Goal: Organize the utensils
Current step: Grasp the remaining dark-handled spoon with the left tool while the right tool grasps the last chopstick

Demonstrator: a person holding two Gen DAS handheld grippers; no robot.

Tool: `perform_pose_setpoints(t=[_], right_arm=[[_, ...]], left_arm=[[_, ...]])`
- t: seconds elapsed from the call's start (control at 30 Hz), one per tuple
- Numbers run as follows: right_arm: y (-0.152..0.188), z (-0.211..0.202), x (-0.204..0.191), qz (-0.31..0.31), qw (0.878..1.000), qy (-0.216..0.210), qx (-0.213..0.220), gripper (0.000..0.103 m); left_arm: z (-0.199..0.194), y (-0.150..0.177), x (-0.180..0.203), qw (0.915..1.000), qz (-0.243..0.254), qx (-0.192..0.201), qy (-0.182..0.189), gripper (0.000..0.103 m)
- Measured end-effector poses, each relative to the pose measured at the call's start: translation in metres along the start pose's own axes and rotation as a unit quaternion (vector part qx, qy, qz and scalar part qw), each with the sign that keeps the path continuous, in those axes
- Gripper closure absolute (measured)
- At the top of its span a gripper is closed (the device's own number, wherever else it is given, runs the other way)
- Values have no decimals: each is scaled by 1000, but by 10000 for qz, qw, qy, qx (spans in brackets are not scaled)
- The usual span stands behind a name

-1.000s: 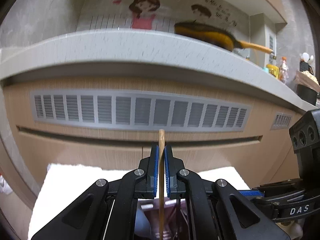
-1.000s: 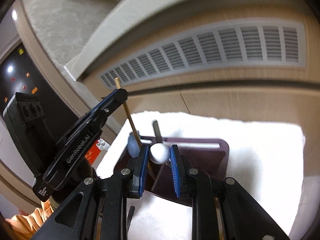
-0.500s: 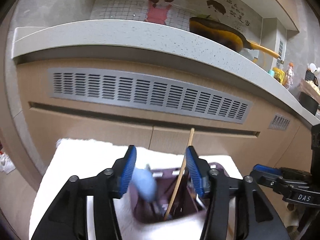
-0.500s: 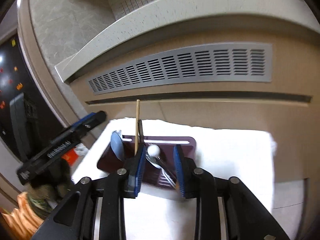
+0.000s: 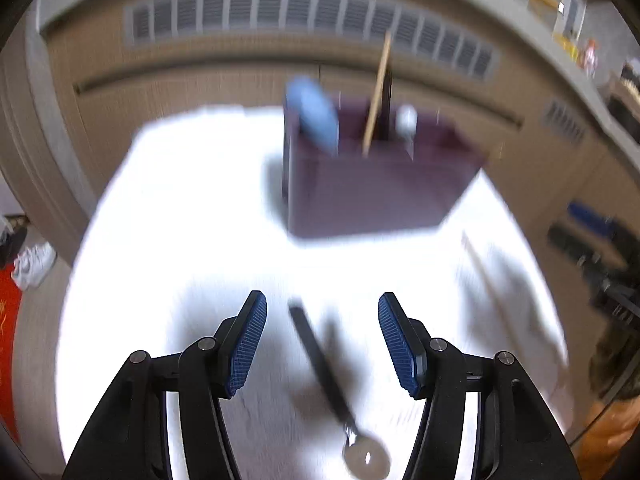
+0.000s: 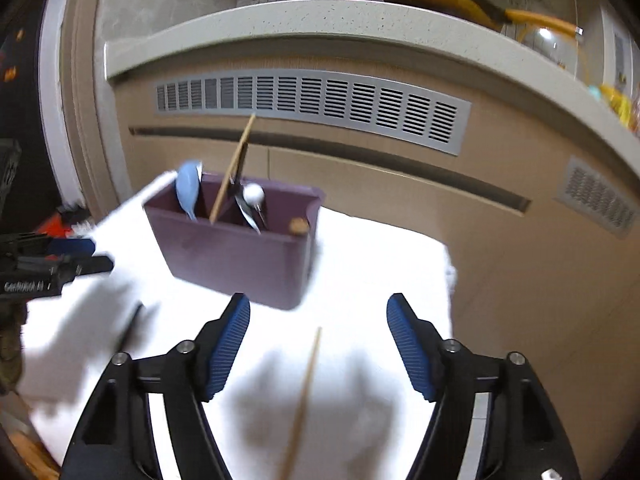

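Matt purple plastic holder (image 6: 240,256); wood chopstick (image 6: 304,396); white cloth (image 6: 368,264); ribbed blue pads (image 6: 226,344).

A dark purple rectangular plastic utensil holder (image 6: 240,252) is seen upright at centre left of the right wrist view, on a white cloth (image 6: 360,264). A pale blue spoon (image 6: 188,190), a wooden chopstick (image 6: 234,168) and dark-handled cutlery (image 6: 250,208) are held in it. A second wooden chopstick (image 6: 306,384) is laid flat at lower centre; a black-handled utensil (image 5: 320,364) is laid flat at the left wrist view's lower centre.
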State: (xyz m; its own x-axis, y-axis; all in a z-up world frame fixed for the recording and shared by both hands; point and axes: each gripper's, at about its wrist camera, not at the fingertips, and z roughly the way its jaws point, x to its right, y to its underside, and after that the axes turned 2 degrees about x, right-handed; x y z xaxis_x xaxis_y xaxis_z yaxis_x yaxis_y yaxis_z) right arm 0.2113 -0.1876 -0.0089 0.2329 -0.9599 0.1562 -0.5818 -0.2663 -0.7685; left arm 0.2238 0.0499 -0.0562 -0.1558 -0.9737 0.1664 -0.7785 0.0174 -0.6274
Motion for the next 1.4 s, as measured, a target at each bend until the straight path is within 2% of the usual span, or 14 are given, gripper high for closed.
perform_pose_setpoints(t=[0.1, 0.2, 0.37, 0.5, 0.7, 0.73, 0.77, 0.8, 0.83, 0.87, 0.93, 1.13, 1.23, 1.4], right_arm=[[14, -2, 0, -124, 9998, 114, -48, 34], [27, -2, 4, -123, 9997, 161, -102, 30], [45, 6, 5, -161, 9991, 275, -273, 14], [50, 15, 11, 37, 9990, 84, -436, 11], [47, 34, 16, 474, 9959, -336, -696, 11], [45, 39, 17, 552, 9948, -405, -756, 11], [43, 45, 16, 620, 9934, -494, -829, 12], [41, 51, 15, 633, 9925, -548, -890, 14], [40, 56, 12, 615, 9919, -578, -946, 24], [37, 64, 9, 570, 9909, -617, -1049, 40], [34, 78, 3, 539, 9884, -695, -1242, 52], [30, 107, -3, 575, 9854, -530, -1511, 66], [31, 114, -5, 569, 9833, -520, -1648, 71], [37, 113, -12, 403, 9806, -705, -1782, 91]], left_arm=[[15, 13, 0, 9993, -88, -357, -76, 44], [26, 19, 4, 9985, -133, -516, -114, 44], [44, 19, 3, 9969, -361, -670, -199, 44], [46, 16, 6, 9977, -368, -526, -229, 49], [53, 10, 13, 9988, -38, -371, -308, 49], [52, 10, 13, 9989, -43, -353, -307, 50], [52, 10, 13, 9989, -37, -326, -324, 55], [51, 11, 13, 9990, -8, -286, -357, 62], [50, 12, 13, 9990, 0, -265, -362, 64], [49, 14, 13, 9991, -1, -233, -352, 65], [47, 17, 13, 9992, 10, -208, -330, 66], [40, 28, 17, 9996, 45, -222, -137, 67], [38, 28, 12, 9996, -90, -260, -29, 66], [38, 26, 8, 9991, -183, -354, 113, 62]])
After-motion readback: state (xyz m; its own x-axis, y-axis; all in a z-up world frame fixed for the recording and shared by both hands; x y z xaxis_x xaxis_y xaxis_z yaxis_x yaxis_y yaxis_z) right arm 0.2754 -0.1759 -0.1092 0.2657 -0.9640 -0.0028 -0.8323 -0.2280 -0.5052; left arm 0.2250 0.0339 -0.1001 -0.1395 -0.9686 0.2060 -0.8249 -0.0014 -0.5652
